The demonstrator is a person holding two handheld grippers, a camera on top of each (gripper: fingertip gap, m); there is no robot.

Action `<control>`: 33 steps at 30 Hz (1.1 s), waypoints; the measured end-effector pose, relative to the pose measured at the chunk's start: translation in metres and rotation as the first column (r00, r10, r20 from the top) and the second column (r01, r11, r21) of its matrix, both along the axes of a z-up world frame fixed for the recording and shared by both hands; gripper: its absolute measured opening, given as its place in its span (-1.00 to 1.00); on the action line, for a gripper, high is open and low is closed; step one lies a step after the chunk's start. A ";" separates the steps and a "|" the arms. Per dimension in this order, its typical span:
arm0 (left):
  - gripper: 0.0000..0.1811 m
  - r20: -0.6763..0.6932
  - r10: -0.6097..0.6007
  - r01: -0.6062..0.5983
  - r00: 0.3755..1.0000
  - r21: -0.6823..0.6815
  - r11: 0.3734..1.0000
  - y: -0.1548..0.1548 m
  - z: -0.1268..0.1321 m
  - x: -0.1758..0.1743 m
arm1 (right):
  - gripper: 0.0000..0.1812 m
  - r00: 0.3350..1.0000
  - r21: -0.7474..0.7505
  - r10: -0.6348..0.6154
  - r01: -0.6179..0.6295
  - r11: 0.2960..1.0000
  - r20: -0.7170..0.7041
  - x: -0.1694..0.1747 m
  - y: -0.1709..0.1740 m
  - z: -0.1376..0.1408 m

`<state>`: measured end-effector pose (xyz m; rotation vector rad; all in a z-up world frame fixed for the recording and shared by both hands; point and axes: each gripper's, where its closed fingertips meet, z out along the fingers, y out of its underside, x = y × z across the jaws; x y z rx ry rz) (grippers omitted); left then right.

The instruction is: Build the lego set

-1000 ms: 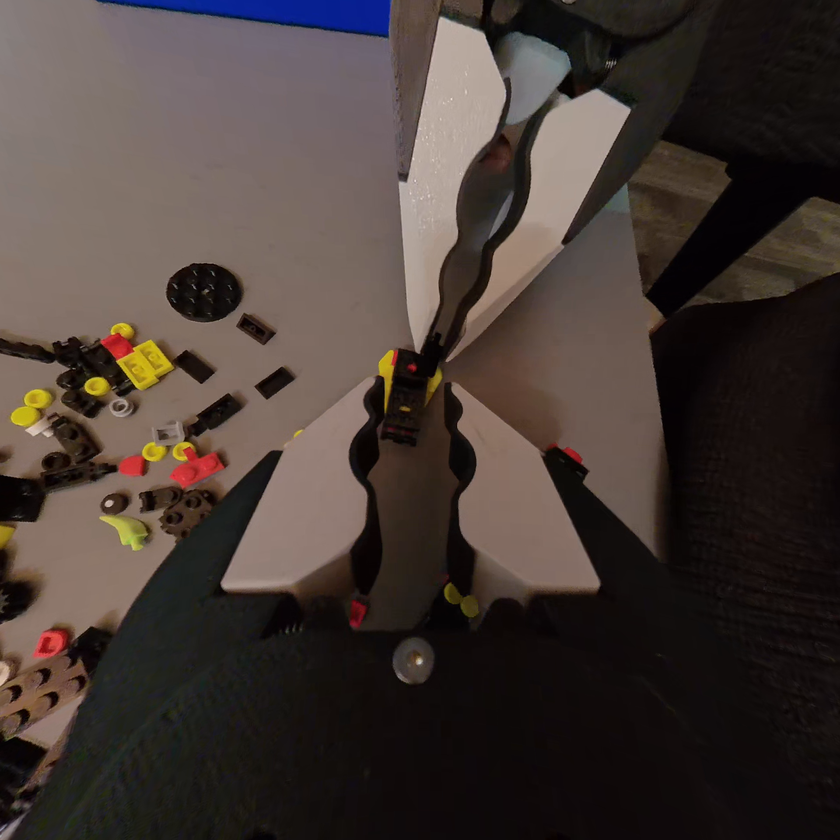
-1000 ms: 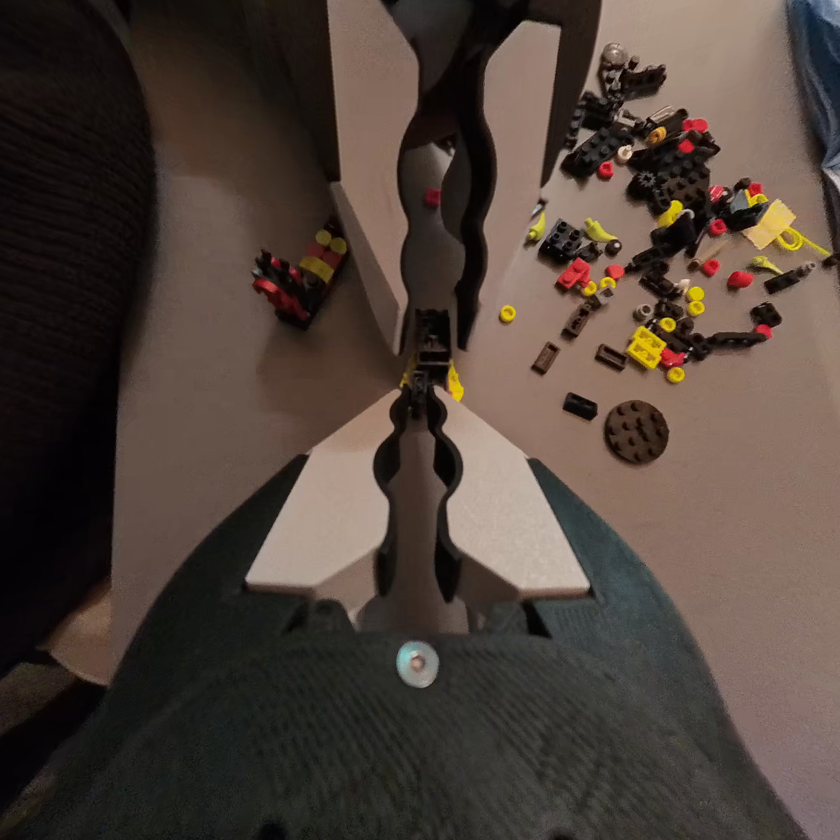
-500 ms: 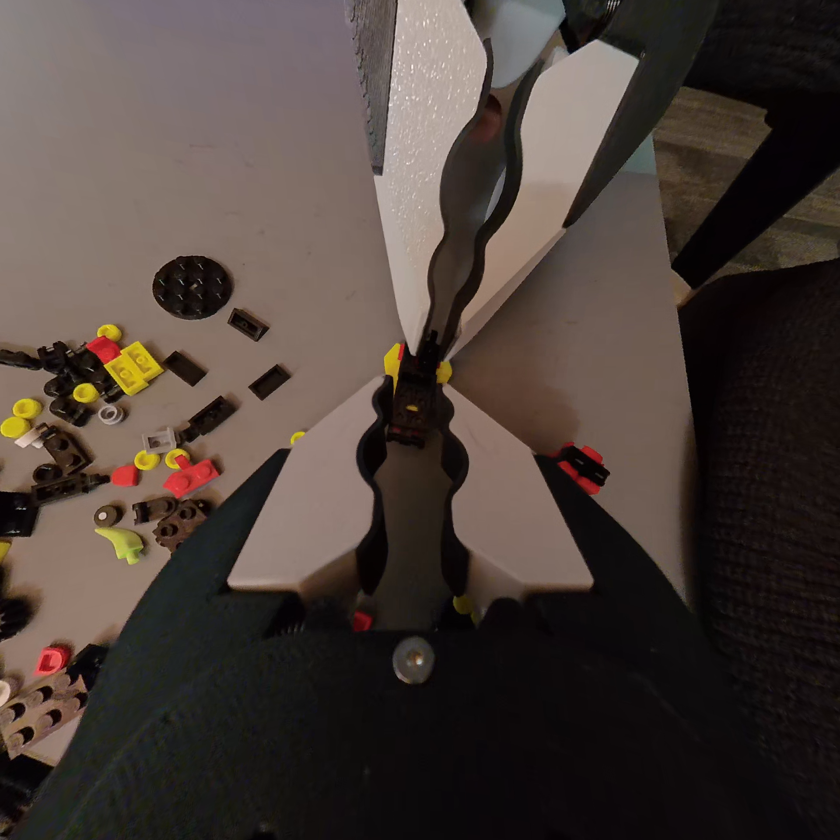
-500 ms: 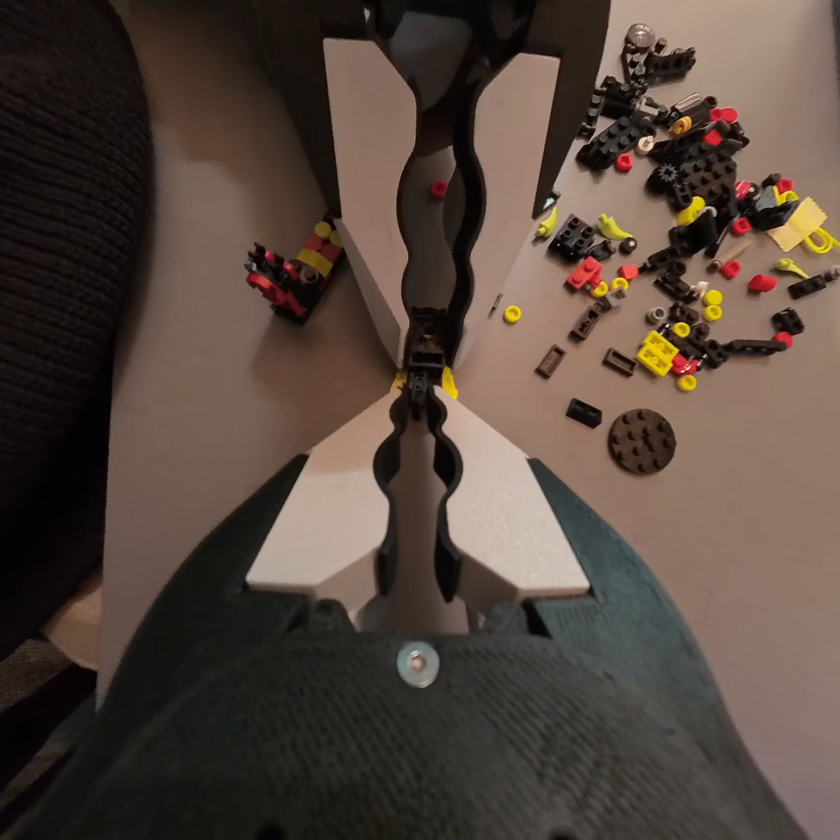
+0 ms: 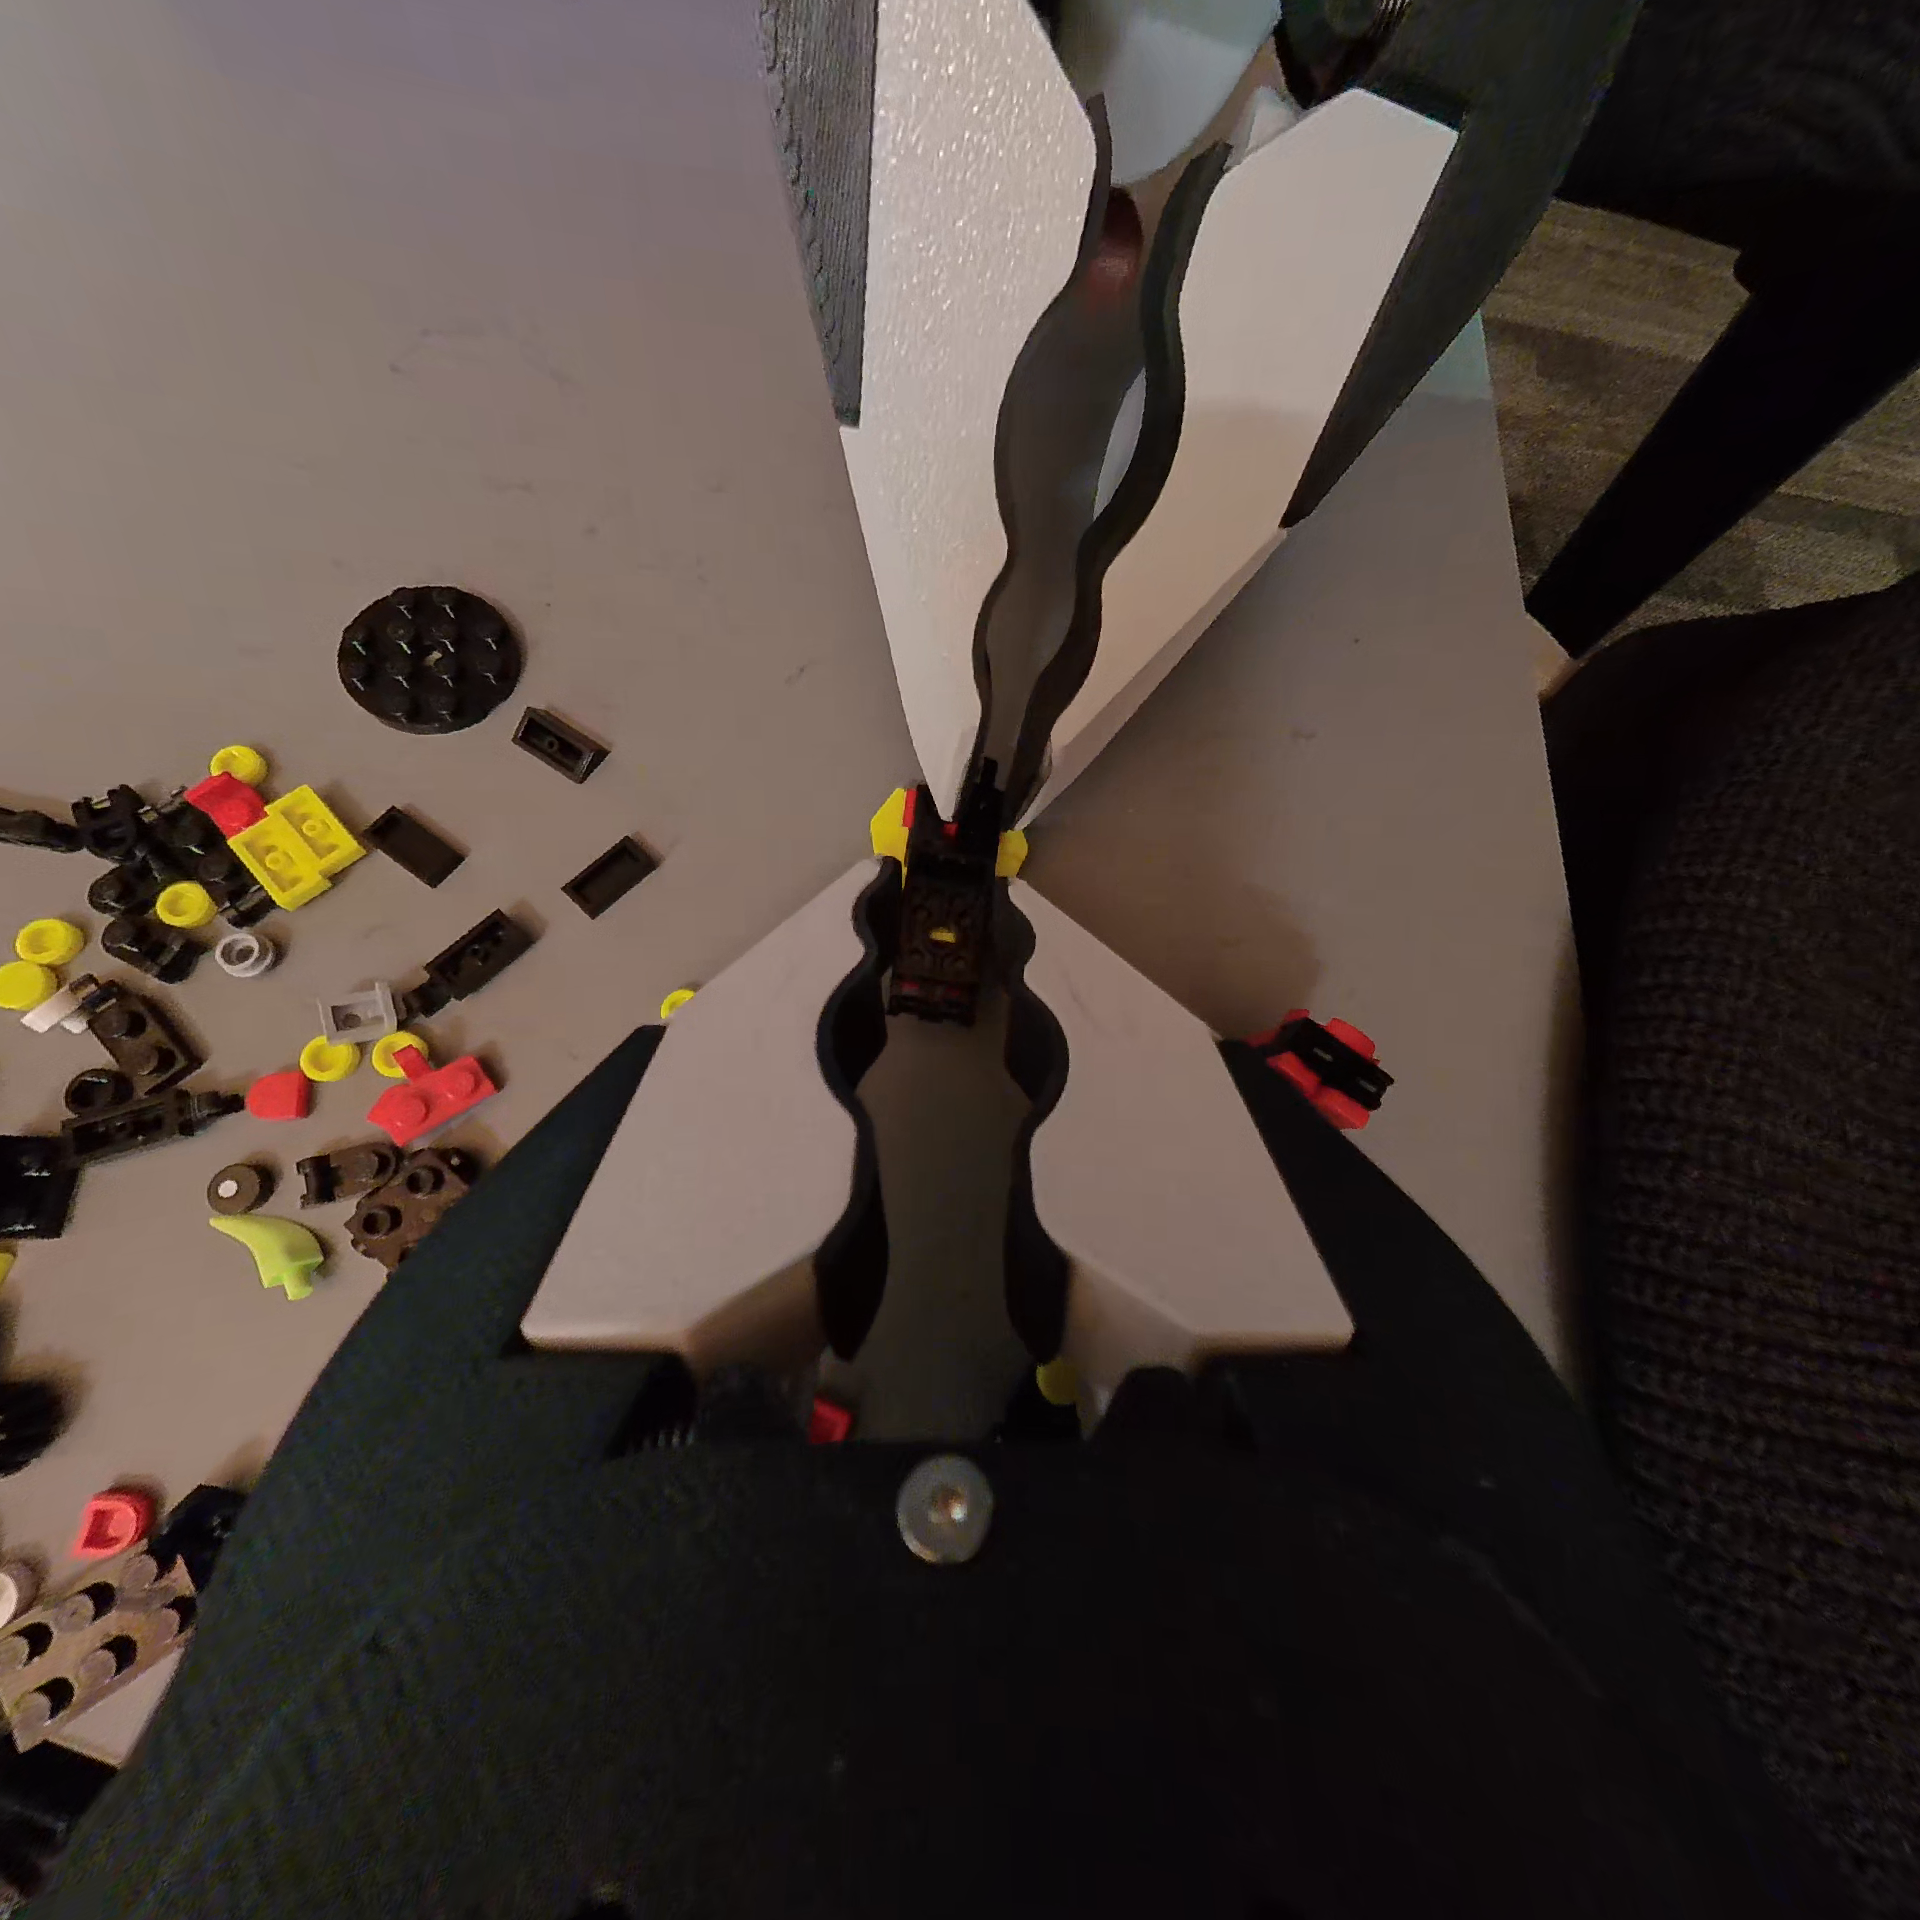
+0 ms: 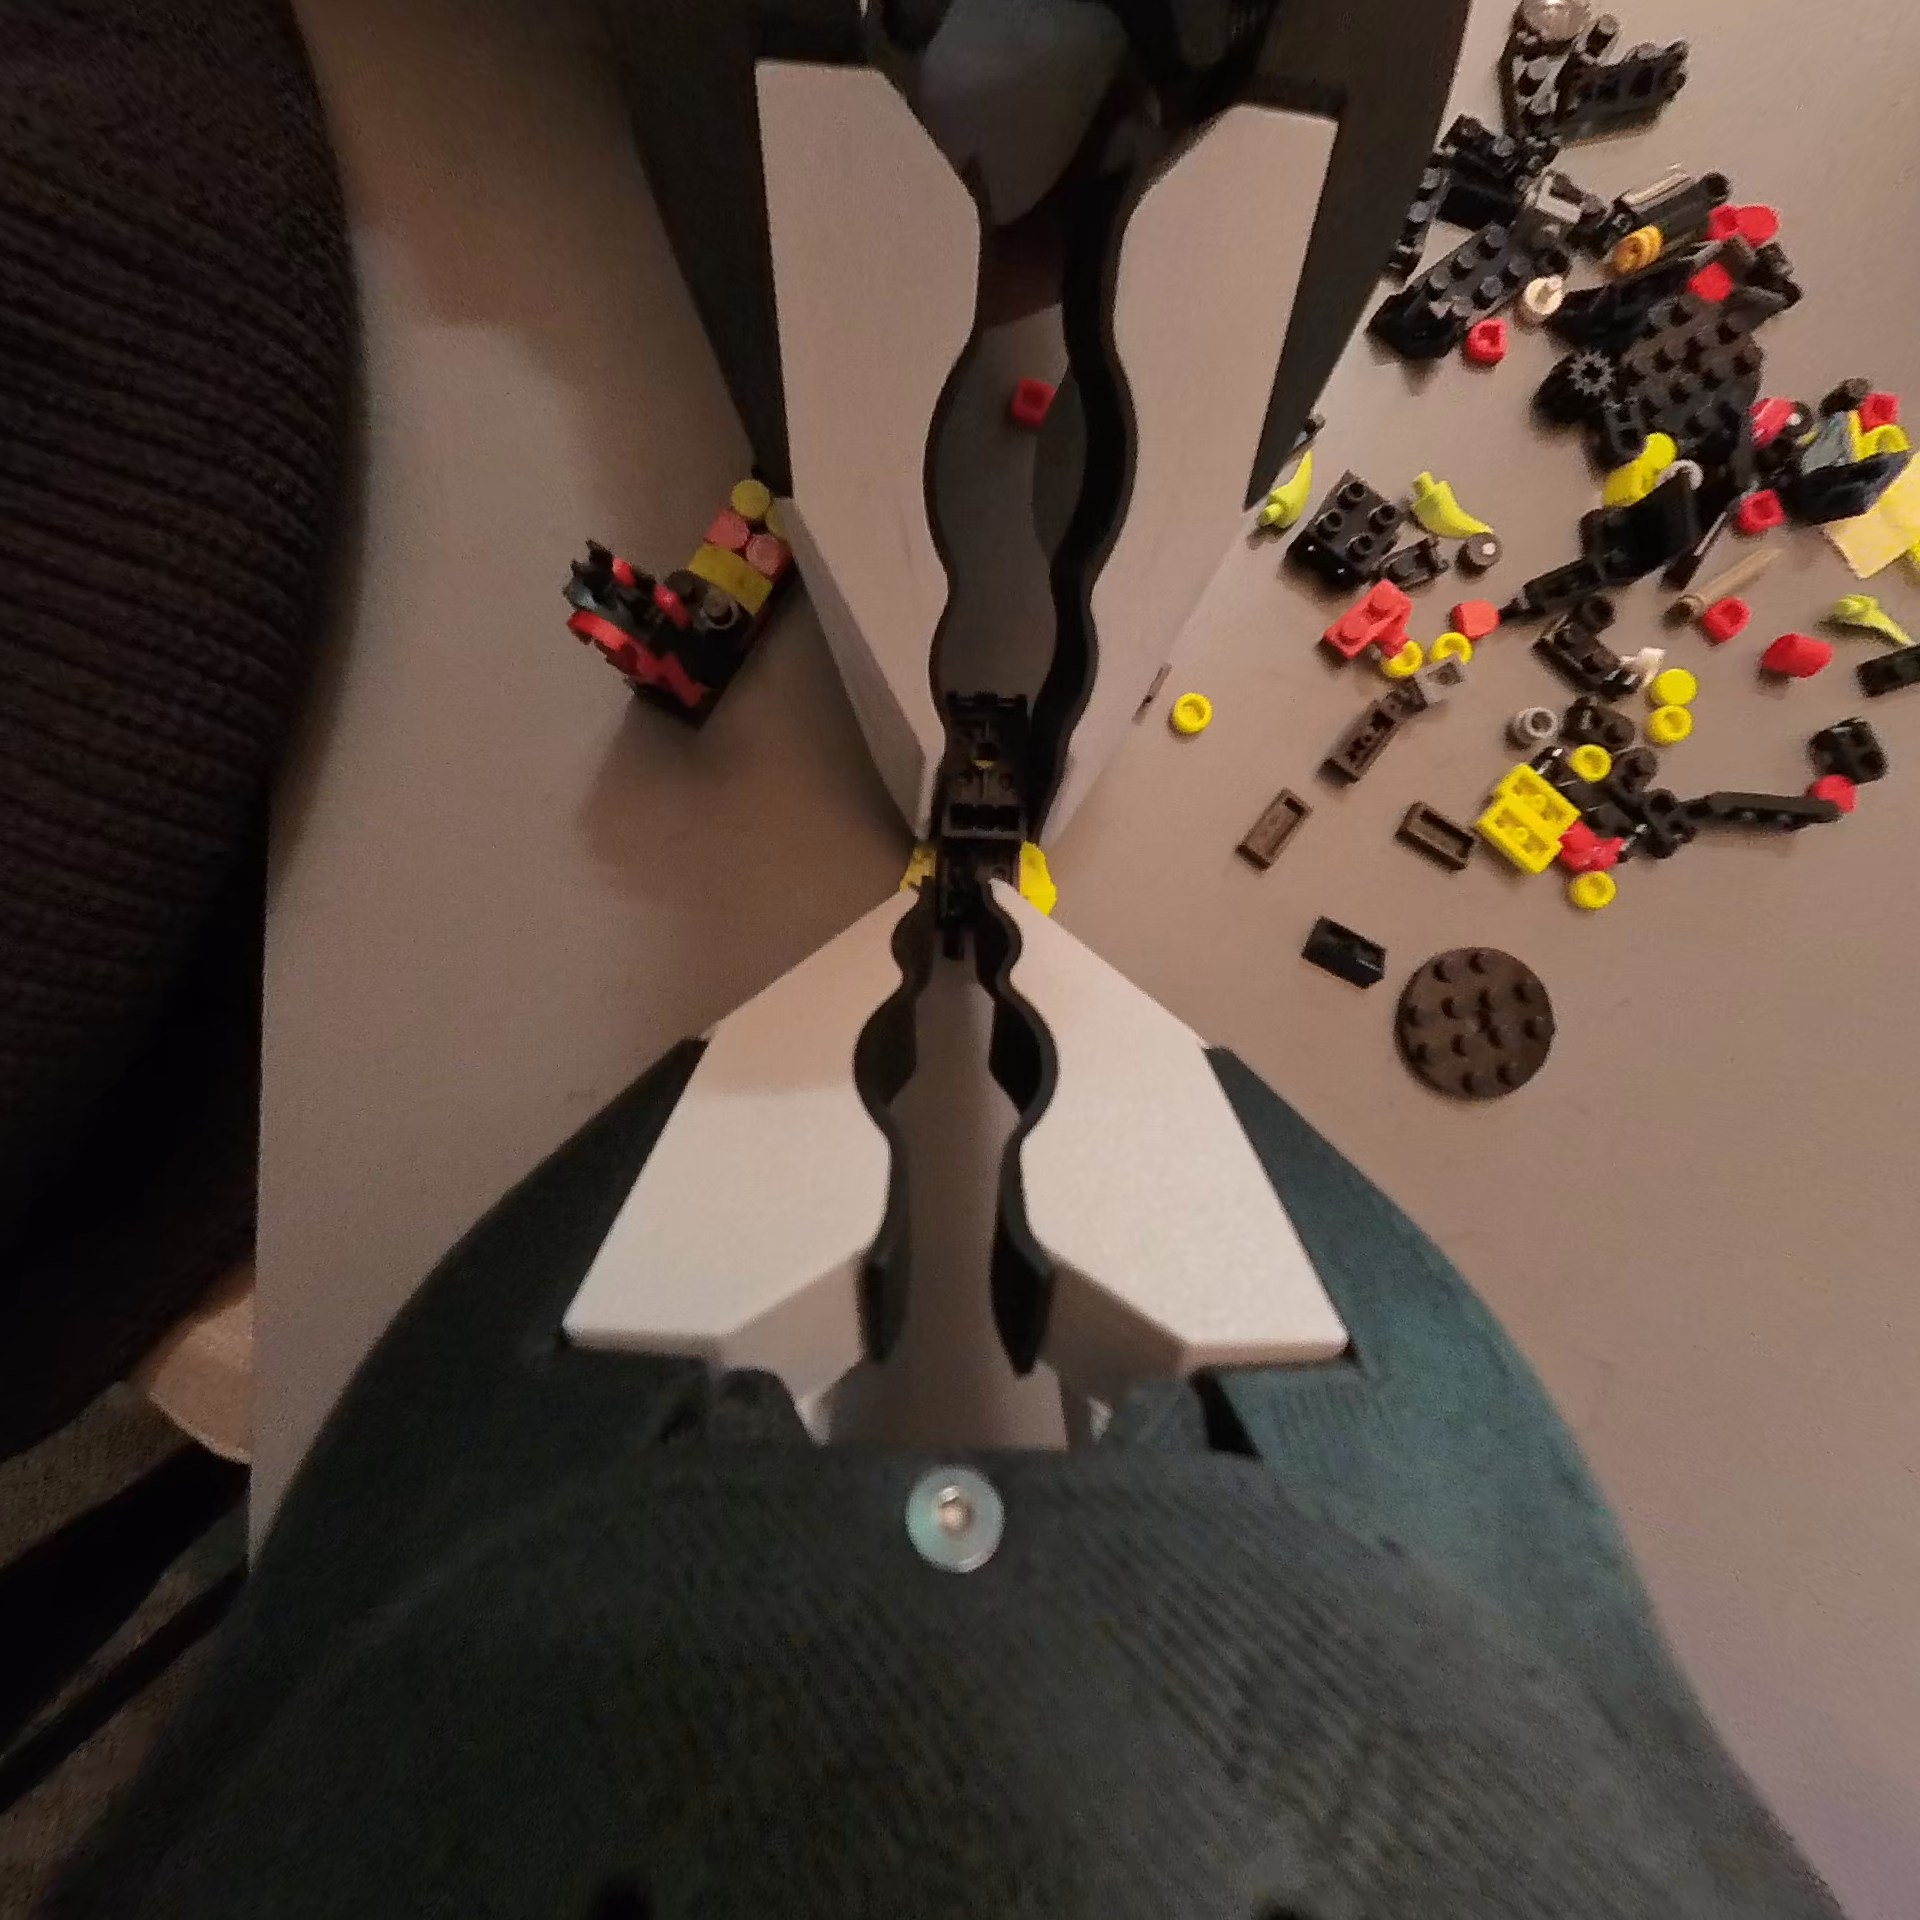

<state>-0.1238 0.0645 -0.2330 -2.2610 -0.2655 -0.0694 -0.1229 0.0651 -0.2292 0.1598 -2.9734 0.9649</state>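
Note:
My left gripper (image 5: 940,883) is shut on a small black, red and yellow lego assembly (image 5: 938,935) and holds it above the grey table (image 5: 416,312). My right gripper (image 6: 956,904) is shut on a small black piece (image 6: 954,914) and meets the assembly (image 6: 982,779) tip to tip. The piece touches the assembly's far end. In the left wrist view the right gripper (image 5: 992,774) comes in from the top. In the right wrist view the left gripper (image 6: 982,821) comes in from the top. How the piece joins the assembly is hidden.
A second red, black and yellow sub-assembly (image 6: 675,613) sits on the table near its edge (image 5: 1320,1070). A round black plate (image 5: 431,660) and a spread of loose pieces (image 6: 1621,499) lie to one side. Dark fabric (image 5: 1745,1143) borders the table edge.
The two grippers stay tip to tip and have closed in on each other a little. The held assembly sits slightly deeper between the right gripper's tips. Both views have shifted slightly over the table.

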 end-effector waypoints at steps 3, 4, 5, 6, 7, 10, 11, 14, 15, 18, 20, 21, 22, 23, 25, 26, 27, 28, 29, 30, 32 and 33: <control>-0.84 0.001 -0.004 0.004 1.000 0.000 1.000 0.000 0.000 0.000 | -0.94 1.000 0.016 0.007 -0.008 1.000 0.021 0.000 0.000 0.000; -0.84 0.000 -0.005 0.005 1.000 0.000 1.000 0.000 0.000 0.000 | -0.94 0.999 0.016 0.007 -0.008 1.000 0.033 0.000 0.000 0.000; -0.84 -0.001 -0.005 0.005 1.000 -0.001 1.000 0.000 0.000 0.000 | -0.95 0.999 0.013 0.006 -0.006 1.000 0.045 0.000 0.000 0.000; -0.84 -0.002 -0.006 0.006 1.000 -0.002 1.000 0.000 0.000 0.000 | -0.94 0.999 0.006 0.005 -0.005 1.000 0.051 0.000 0.000 0.000; -0.84 -0.005 -0.007 0.007 1.000 -0.004 1.000 0.000 0.000 0.000 | -0.94 0.999 -0.001 0.009 -0.009 1.000 0.049 0.000 0.000 0.000; -0.83 -0.011 -0.007 0.006 1.000 -0.017 1.000 -0.001 0.000 0.000 | -0.94 1.000 -0.032 0.006 -0.006 0.999 0.003 -0.001 -0.002 0.000; -0.83 -0.009 -0.005 0.005 1.000 -0.016 1.000 -0.002 0.000 0.000 | -0.93 1.000 -0.040 -0.004 0.004 0.999 0.005 -0.001 -0.002 -0.001; -0.83 -0.015 0.003 -0.003 1.000 -0.018 1.000 -0.002 0.000 -0.001 | -0.74 0.999 -0.053 -0.001 0.003 0.999 0.035 0.004 -0.001 -0.001; -0.83 -0.017 0.004 -0.004 1.000 -0.019 1.000 -0.003 0.000 -0.002 | -0.73 1.000 -0.077 -0.007 0.009 0.997 0.028 0.003 -0.002 0.004; -0.83 -0.008 0.009 -0.009 1.000 -0.015 1.000 -0.005 0.000 -0.002 | -0.78 1.000 -0.149 -0.031 0.030 0.988 -0.001 -0.002 -0.003 0.019; -0.84 -0.006 0.011 -0.011 1.000 -0.014 1.000 -0.006 0.000 -0.003 | -0.83 0.999 -0.178 -0.042 0.040 0.983 -0.007 -0.004 -0.003 0.024; -0.84 -0.005 0.012 -0.012 1.000 -0.013 1.000 -0.006 0.000 -0.003 | -0.85 0.999 -0.185 -0.041 0.039 0.982 -0.006 -0.003 -0.004 0.024; -0.84 -0.004 0.011 -0.011 1.000 -0.012 1.000 -0.006 0.000 -0.003 | -0.88 0.999 -0.184 -0.038 0.036 0.982 -0.005 -0.002 -0.005 0.023; -0.84 -0.002 0.010 -0.010 1.000 -0.011 1.000 -0.006 0.000 -0.003 | -0.88 0.999 -0.179 -0.035 0.033 0.983 -0.008 -0.001 -0.006 0.021; -0.84 0.001 0.007 -0.007 1.000 -0.009 1.000 -0.005 0.000 -0.002 | -0.92 0.999 -0.156 -0.034 0.029 0.987 -0.026 -0.002 -0.008 0.016; -0.84 0.001 0.005 -0.005 1.000 -0.009 1.000 -0.004 0.000 -0.001 | -0.95 0.999 -0.146 -0.033 0.027 0.989 -0.036 -0.002 -0.009 0.014; -0.84 0.000 0.005 -0.005 1.000 -0.009 1.000 -0.004 0.000 -0.001 | -0.98 0.999 -0.135 -0.031 0.025 0.991 -0.038 -0.001 -0.009 0.012; -0.84 0.000 0.004 -0.004 1.000 -0.009 1.000 -0.004 0.000 -0.001 | -1.00 0.999 -0.125 -0.031 0.026 0.992 -0.036 -0.001 -0.009 0.010; -0.84 0.002 0.004 -0.004 1.000 -0.008 1.000 -0.004 0.000 -0.001 | -1.00 0.999 -0.117 -0.031 0.027 0.993 -0.031 -0.001 -0.009 0.008; -0.84 0.003 0.004 -0.004 1.000 -0.007 1.000 -0.004 0.000 -0.001 | -1.00 0.999 -0.106 -0.029 0.026 0.994 -0.024 0.000 -0.008 0.006; -0.84 0.006 0.004 -0.004 1.000 -0.005 1.000 -0.004 0.000 -0.001 | -1.00 0.999 -0.101 -0.029 0.028 0.994 -0.014 0.000 -0.008 0.004; -0.84 0.006 0.004 -0.004 1.000 -0.005 1.000 -0.004 0.000 -0.001 | -1.00 1.000 -0.099 -0.029 0.028 0.995 -0.009 0.001 -0.008 0.003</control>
